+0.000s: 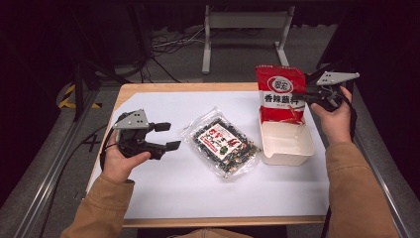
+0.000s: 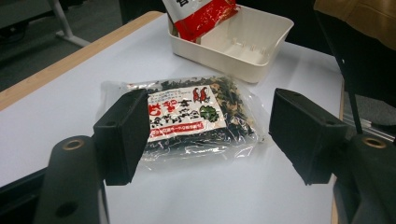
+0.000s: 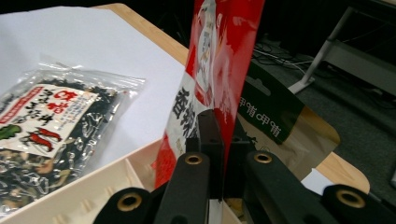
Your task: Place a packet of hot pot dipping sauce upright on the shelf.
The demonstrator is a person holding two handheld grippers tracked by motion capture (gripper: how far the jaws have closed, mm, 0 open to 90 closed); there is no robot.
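A red snack bag (image 1: 280, 94) stands upright with its lower end inside the cream tray (image 1: 292, 151). My right gripper (image 1: 308, 98) is shut on the bag's right edge. In the right gripper view the red bag (image 3: 219, 60) is pinched between the two closed jaws of my right gripper (image 3: 220, 135). A clear packet of dark dried food with a red and white label (image 1: 224, 141) lies flat in the middle of the table. My left gripper (image 1: 168, 136) hovers open just left of it, holding nothing. The left gripper view shows that packet (image 2: 191, 116) lying beyond my open left gripper (image 2: 208, 135).
A white sheet (image 1: 198, 193) covers the wooden table (image 1: 148, 88). The cream tray (image 2: 243, 51) has ribbed dividers inside. Beyond the table's far edge are a metal stand (image 1: 242, 29) and cables on a grey floor. A rail runs along the left side.
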